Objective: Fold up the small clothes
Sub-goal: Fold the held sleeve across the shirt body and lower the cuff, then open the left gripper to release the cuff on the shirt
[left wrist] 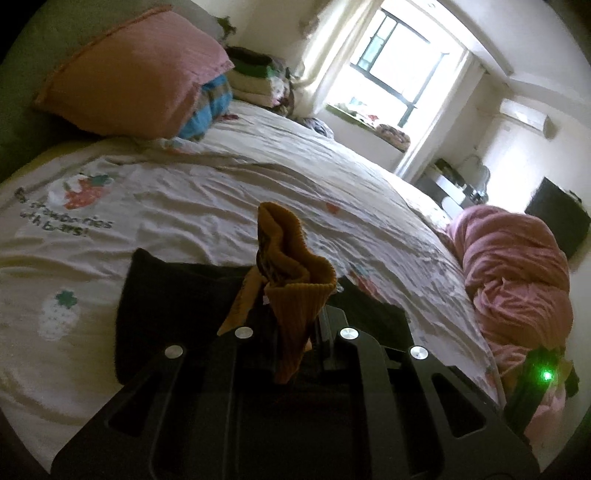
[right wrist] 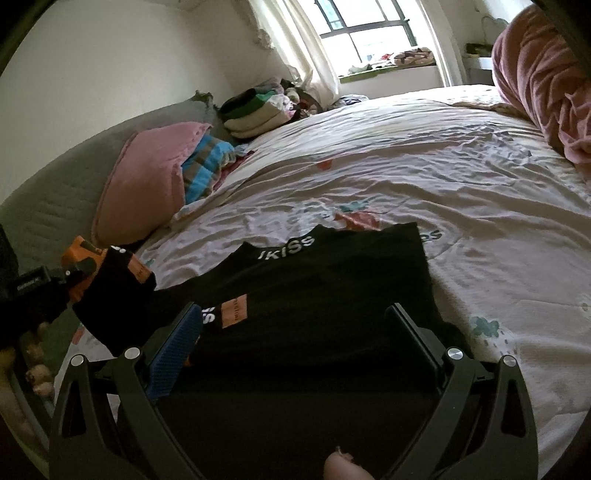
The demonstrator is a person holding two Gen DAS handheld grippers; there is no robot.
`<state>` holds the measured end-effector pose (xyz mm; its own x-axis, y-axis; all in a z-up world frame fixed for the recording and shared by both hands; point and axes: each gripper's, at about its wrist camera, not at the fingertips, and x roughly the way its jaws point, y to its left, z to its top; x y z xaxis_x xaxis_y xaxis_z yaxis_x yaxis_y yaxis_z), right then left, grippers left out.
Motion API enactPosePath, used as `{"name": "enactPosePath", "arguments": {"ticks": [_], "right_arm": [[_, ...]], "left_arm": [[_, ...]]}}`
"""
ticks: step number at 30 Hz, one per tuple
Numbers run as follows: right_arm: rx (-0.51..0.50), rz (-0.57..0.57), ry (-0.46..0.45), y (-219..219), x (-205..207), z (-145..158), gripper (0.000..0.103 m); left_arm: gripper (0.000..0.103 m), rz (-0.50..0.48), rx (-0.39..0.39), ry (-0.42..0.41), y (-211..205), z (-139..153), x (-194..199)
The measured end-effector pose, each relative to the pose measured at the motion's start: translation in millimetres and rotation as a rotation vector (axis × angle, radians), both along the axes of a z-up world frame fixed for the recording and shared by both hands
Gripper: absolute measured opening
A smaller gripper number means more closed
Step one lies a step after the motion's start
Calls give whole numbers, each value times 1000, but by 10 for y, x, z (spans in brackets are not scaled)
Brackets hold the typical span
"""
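A black garment [right wrist: 314, 295] with white "IKISS" lettering on its waistband lies spread on the bed; it also shows in the left wrist view [left wrist: 159, 295]. My left gripper [left wrist: 291, 306] is shut on a bunched mustard-orange ribbed edge [left wrist: 295, 266] of it, lifted above the sheet. In the right wrist view the left gripper [right wrist: 79, 275] holds a black corner with an orange label [right wrist: 140, 271] at the garment's left side. My right gripper [right wrist: 295, 332] stands open, its fingers [right wrist: 177, 339] spread wide just over the garment's near part, pressing on nothing.
The bed sheet [left wrist: 221, 199] has strawberry prints. A pink pillow [left wrist: 136, 77] and stacked folded clothes [right wrist: 255, 110] sit by the headboard. A pink blanket [left wrist: 517, 280] is heaped at the bed's right edge. A window [right wrist: 369, 29] lies beyond. A fingertip [right wrist: 343, 467] shows at the bottom.
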<state>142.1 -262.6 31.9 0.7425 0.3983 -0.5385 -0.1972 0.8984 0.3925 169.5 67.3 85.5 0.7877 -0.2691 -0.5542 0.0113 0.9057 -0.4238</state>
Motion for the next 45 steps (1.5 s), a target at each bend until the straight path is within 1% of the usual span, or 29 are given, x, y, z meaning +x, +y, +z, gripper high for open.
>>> {"name": "enactPosePath", "arguments": {"ticks": [4, 7, 9, 13, 18, 20, 23, 26, 28, 32, 34, 36, 37, 41, 45], "right_arm": [[3, -28, 9, -107, 20, -34, 98], [9, -52, 24, -189, 53, -75, 98], [15, -71, 34, -258, 71, -99, 98], [15, -100, 45, -356, 98, -134, 98], [7, -109, 64, -393, 143, -194, 98], [7, -109, 73, -391, 162, -216, 98], [8, -108, 82, -381, 182, -239, 98], [4, -107, 93, -366, 206, -263, 98], [1, -106, 99, -351, 218, -278, 98], [-6, -101, 116, -307, 245, -324, 98], [-13, -91, 121, -270, 254, -338, 98], [-30, -72, 122, -194, 255, -345, 98], [-35, -66, 122, -166, 256, -348, 98], [-63, 11, 140, 60, 284, -381, 98], [-122, 109, 177, 385, 329, -473, 98]], "left_arm": [[7, -41, 8, 24, -164, -111, 92], [7, -76, 41, 39, -317, -212, 147], [7, -95, 47, 55, -387, -285, 181], [7, -141, 63, 90, -561, -483, 239], [7, -199, 69, 131, -729, -702, 277], [8, -214, 89, 133, -791, -764, 267], [12, -244, 90, 147, -858, -847, 264], [27, -268, 90, 153, -905, -899, 245], [45, -295, 65, 158, -900, -922, 232], [58, -309, 48, 148, -849, -900, 183], [67, -305, 11, 140, -756, -868, 179], [72, -294, -15, 130, -654, -819, 183], [73, -286, -16, 122, -616, -799, 182], [79, -214, -10, 104, -387, -738, 193], [88, -133, 13, 97, -146, -706, 195]]}}
